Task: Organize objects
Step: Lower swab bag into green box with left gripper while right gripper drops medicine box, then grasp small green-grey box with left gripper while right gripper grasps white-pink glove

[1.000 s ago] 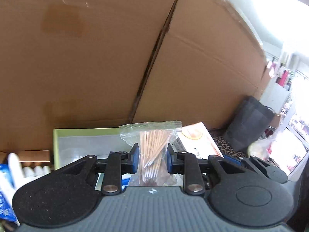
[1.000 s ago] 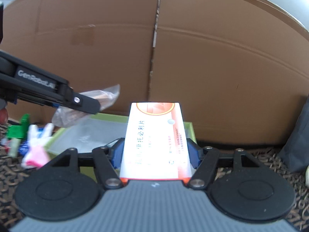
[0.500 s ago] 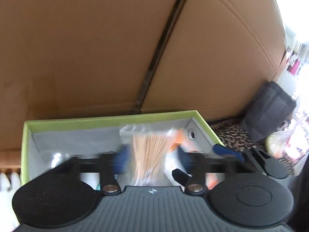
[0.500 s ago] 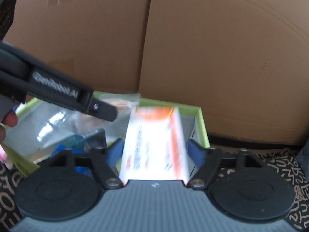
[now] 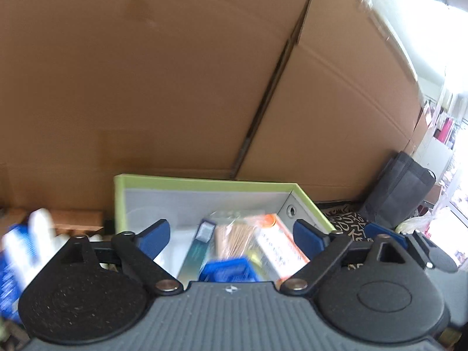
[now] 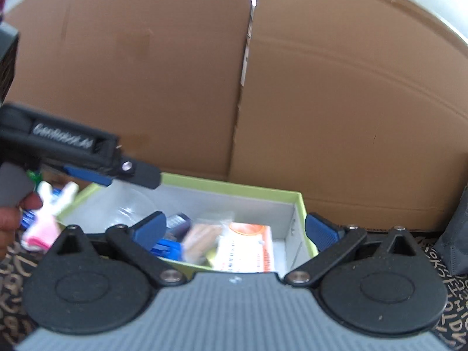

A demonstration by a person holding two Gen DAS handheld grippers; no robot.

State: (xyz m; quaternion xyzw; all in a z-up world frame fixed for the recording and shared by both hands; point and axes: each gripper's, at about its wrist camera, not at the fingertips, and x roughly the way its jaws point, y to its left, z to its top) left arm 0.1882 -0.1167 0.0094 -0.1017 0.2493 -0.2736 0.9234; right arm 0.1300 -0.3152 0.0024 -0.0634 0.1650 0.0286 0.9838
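A green-rimmed storage box (image 5: 204, 182) (image 6: 302, 204) with a grey inside stands against a cardboard wall. In it lie a clear bag of wooden sticks (image 5: 234, 235) (image 6: 201, 239), a white and orange carton (image 5: 278, 245) (image 6: 248, 248), a blue item (image 5: 228, 270) and a clear plastic cup (image 6: 131, 207). My left gripper (image 5: 232, 235) is open and empty just above the box; it also shows from the side in the right wrist view (image 6: 128, 172). My right gripper (image 6: 237, 228) is open and empty above the box's near edge.
Large cardboard panels (image 6: 321, 87) fill the background. White, pink and blue items (image 6: 49, 207) lie left of the box; a blurred blue and white pack (image 5: 20, 248) shows in the left wrist view. A dark bag (image 5: 400, 193) stands at the right on a patterned cloth (image 6: 450, 278).
My left gripper let go of the bag of sticks and my right gripper let go of the carton. Both now lie in the box, and both grippers have opened wide.
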